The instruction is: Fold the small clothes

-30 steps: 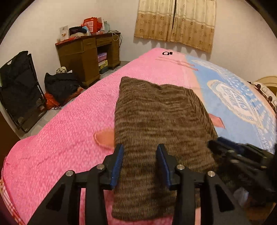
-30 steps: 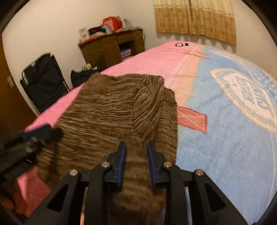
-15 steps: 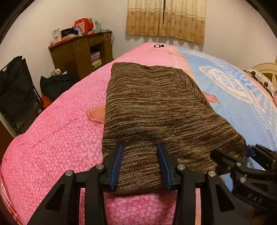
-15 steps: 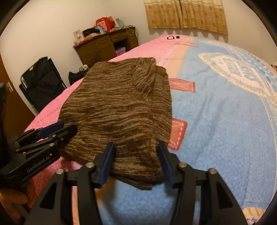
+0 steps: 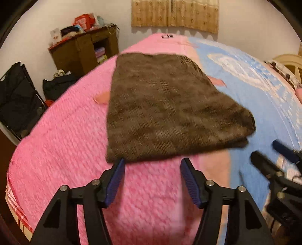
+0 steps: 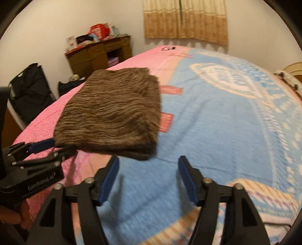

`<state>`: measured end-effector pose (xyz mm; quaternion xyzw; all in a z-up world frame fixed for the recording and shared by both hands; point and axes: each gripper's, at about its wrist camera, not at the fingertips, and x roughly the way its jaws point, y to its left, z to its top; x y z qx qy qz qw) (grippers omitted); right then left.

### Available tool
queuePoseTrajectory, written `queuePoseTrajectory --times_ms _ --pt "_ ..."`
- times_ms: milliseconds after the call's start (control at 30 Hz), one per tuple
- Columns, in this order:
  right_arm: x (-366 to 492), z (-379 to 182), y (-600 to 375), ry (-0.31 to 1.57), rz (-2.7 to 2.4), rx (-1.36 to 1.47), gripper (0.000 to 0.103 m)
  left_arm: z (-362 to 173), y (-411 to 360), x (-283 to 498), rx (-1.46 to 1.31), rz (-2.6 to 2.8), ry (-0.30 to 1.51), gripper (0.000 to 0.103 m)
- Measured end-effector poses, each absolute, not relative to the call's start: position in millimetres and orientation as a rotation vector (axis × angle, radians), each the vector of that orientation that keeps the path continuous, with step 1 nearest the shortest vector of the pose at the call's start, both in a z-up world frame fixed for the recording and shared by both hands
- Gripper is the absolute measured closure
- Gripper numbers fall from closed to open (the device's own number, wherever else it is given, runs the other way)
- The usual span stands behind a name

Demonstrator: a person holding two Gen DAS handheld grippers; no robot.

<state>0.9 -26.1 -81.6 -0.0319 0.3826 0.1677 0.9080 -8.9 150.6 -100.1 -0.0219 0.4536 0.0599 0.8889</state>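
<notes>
A brown knitted garment (image 5: 166, 111) lies folded flat on the pink and blue bedspread (image 5: 62, 150). It also shows in the right wrist view (image 6: 115, 111). My left gripper (image 5: 152, 170) is open and empty, just short of the garment's near edge. My right gripper (image 6: 148, 166) is open and empty, just short of the garment's near right corner. The left gripper also shows at the left of the right wrist view (image 6: 49, 147), and the right gripper at the right of the left wrist view (image 5: 273, 154).
A wooden desk (image 5: 85, 50) with clutter on top stands at the far left wall. Dark bags (image 5: 17, 98) lie on the floor left of the bed. Curtains (image 5: 175, 15) hang on the far wall. The bed's left edge (image 5: 11, 181) is close.
Both grippers have let go of the garment, opened wide and drawn back from it. The garment now lies flat and folded on the bed.
</notes>
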Motion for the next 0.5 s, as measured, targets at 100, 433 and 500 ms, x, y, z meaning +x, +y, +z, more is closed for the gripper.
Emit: queuePoseTrajectory --times_ms 100,433,500 --pt "-11 -73 -35 0.773 0.308 -0.058 0.015 -103 146 -22 -0.029 0.131 0.909 0.036" --pt "-31 -72 -44 0.853 0.23 -0.051 0.003 -103 126 -61 -0.032 0.16 0.999 0.03" --pt "-38 -69 -46 0.854 0.221 -0.063 0.003 -101 126 -68 -0.032 0.13 1.02 0.03"
